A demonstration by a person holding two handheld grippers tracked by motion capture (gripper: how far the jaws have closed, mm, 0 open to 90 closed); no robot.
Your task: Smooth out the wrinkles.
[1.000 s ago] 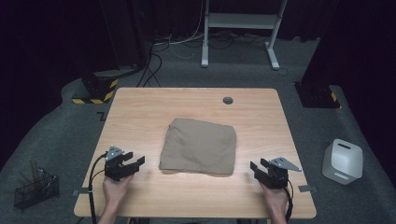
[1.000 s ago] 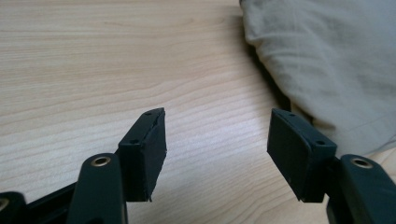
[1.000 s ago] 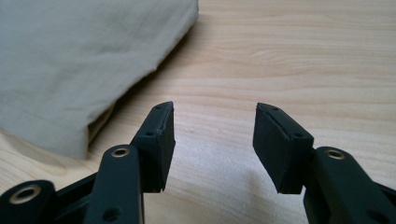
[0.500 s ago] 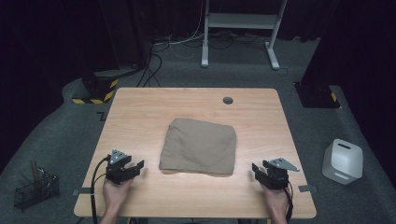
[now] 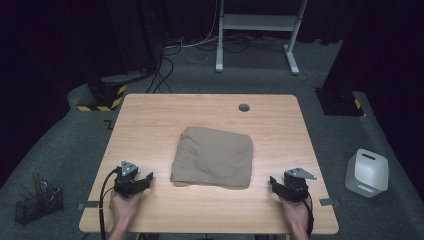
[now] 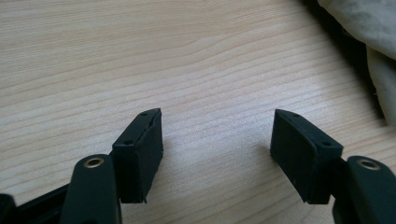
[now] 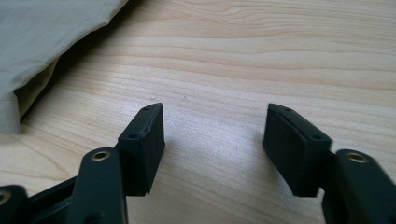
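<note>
Lying folded near the middle of the wooden surface (image 5: pixel 150 125), slightly toward the near edge, a tan cloth (image 5: pixel 212 156); nothing on top of it, nothing pressing its edges. Flanking it at the near corners, well clear of the fabric: left hand-held gripper (image 5: pixel 144 179) low over the bare wood, jaws wide and just been opening, nothing between them, only wood grain seen through the gap in the left gripper view (image 6: pixel 217 135), cloth edge (image 6: pixel 369 37) off at the upper right; right hand-held gripper (image 5: pixel 276 182) likewise low, jaws spread wide after just opening, empty, with the cloth's folded corner (image 7: pixel 51 42) at the upper left of the right gripper view (image 7: pixel 215 128). Nothing between either gripper and the cloth. Farther out: a small dark round grommet (image 5: pixel 244 107) near the far edge of the surface; a white box-like container (image 5: pixel 366 172) on the floor to the right; a black wire basket (image 5: pixel 37 202) on the floor to the left; a yellow-and-black striped base (image 5: pixel 102 97) and loose cables (image 5: pixel 165 65) beyond; white frame legs (image 5: pixel 257 22) at the back.
</note>
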